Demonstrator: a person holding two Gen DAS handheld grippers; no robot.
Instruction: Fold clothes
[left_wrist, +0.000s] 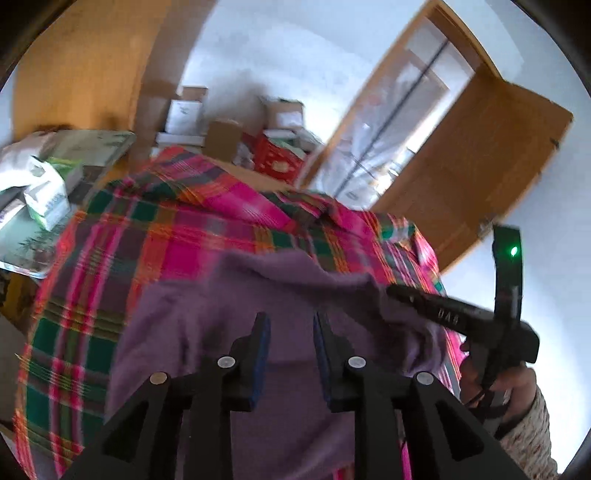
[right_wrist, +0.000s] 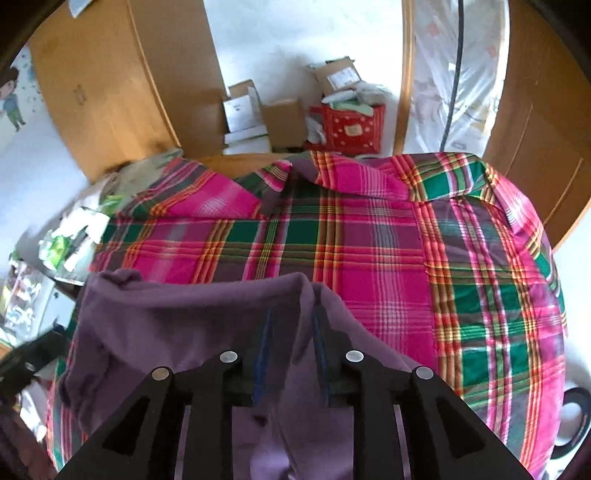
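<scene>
Two fingers of the left gripper stand apart above the purple garment, gripping nothing; it lies rumpled on the plaid blanket. Soft, matte knit could bunch if one side alone is lifted.

From the right wrist, the right gripper seems closed on a garment fold, though cloth hides the tips. Thin fabric may slip free, dragging across the slick woven blanket.

purple garment: soft matt cloth | plaid cover: woven cloth | wardrobe: smooth wood
</scene>
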